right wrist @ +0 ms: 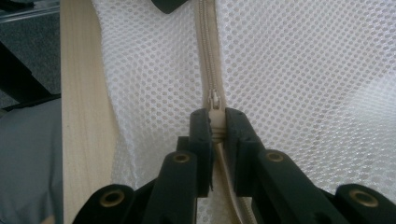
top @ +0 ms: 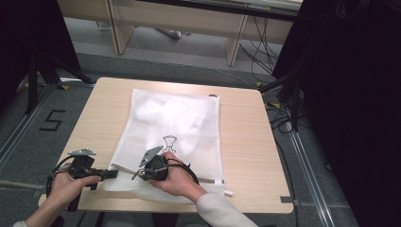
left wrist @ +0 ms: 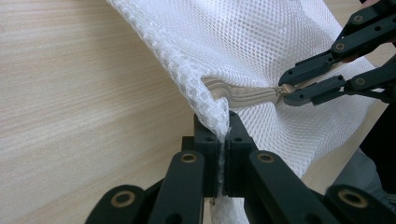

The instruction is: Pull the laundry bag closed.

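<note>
A white mesh laundry bag (top: 175,127) lies flat on the wooden table (top: 246,142), with white cloth inside it. Its beige zipper (right wrist: 208,51) runs along the near edge. My left gripper (top: 113,174) is shut on the bag's near left corner (left wrist: 215,116), pinching the mesh edge between its pads. My right gripper (top: 136,176) is shut on the zipper pull (right wrist: 214,109); in the left gripper view the right gripper (left wrist: 281,92) clamps the zipper tape just beyond the corner. The two grippers sit close together at the bag's front left.
The table's near edge (top: 189,208) runs just below the hands. A black curtain (top: 350,94) hangs to the right, and cables (top: 265,52) lie on the floor beyond the table. A tripod leg (top: 33,80) stands at the left.
</note>
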Available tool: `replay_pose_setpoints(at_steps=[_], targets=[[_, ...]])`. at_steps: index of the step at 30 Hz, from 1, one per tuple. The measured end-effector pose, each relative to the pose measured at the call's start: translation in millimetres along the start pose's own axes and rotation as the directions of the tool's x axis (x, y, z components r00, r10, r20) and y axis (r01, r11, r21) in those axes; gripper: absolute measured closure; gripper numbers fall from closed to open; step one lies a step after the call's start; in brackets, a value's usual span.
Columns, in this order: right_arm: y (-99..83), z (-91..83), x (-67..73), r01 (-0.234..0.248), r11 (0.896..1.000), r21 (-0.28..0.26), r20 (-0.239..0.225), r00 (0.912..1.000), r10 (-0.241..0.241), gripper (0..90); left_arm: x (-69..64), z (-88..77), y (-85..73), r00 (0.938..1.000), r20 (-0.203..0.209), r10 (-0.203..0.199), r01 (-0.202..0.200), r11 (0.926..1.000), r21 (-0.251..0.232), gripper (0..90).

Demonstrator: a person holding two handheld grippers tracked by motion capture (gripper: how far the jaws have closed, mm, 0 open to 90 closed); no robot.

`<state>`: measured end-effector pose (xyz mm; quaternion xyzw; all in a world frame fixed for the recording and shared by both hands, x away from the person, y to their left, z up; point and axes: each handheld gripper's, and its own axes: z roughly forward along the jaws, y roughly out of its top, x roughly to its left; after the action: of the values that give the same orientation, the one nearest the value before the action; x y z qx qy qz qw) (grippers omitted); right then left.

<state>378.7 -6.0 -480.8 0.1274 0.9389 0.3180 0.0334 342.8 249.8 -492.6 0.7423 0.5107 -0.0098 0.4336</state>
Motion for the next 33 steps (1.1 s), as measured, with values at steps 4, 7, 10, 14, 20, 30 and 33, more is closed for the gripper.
replay_pose_setpoints(at_steps=[4,7,10,14,20,30,33], targets=[[0.3,-1.8,-0.3,0.004,1.0,-0.006,-0.002,1.0,-0.004,82.8,-0.1,-1.0,0.4,1.0,0.006,-0.002,0.002,1.0,0.008,86.3],[-0.3,-4.9,-1.8,0.017,1.0,0.005,0.003,0.9999,-0.017,82.8,0.2,-1.0,0.4,1.0,-0.004,0.003,-0.003,1.0,0.009,86.3],[-3.2,-6.4,-3.6,0.007,1.0,-0.002,-0.006,1.0,-0.007,82.8,-0.3,-0.4,0.3,1.0,0.001,-0.001,0.001,1.0,0.01,86.3],[-3.8,-7.6,-2.3,-0.001,1.0,-0.002,-0.006,1.0,0.001,82.8,-0.8,-0.2,0.2,1.0,0.006,-0.003,0.003,0.9999,0.01,86.3],[-4.8,-7.7,-4.0,0.025,1.0,-0.01,-0.008,0.9997,-0.025,82.8,-1.4,-0.1,0.1,1.0,-0.003,0.002,-0.002,0.9999,0.013,86.2],[-10.6,-13.5,-7.7,0.006,1.0,0.005,-0.003,1.0,-0.006,82.8,-0.9,0.1,0.0,0.9999,0.007,-0.007,0.007,0.9999,0.01,86.2],[-11.6,-13.8,-8.3,-0.001,1.0,0.001,-0.007,1.0,0.001,82.8,-0.9,0.3,-0.1,0.9999,0.01,-0.007,0.007,0.9999,0.01,86.2]])
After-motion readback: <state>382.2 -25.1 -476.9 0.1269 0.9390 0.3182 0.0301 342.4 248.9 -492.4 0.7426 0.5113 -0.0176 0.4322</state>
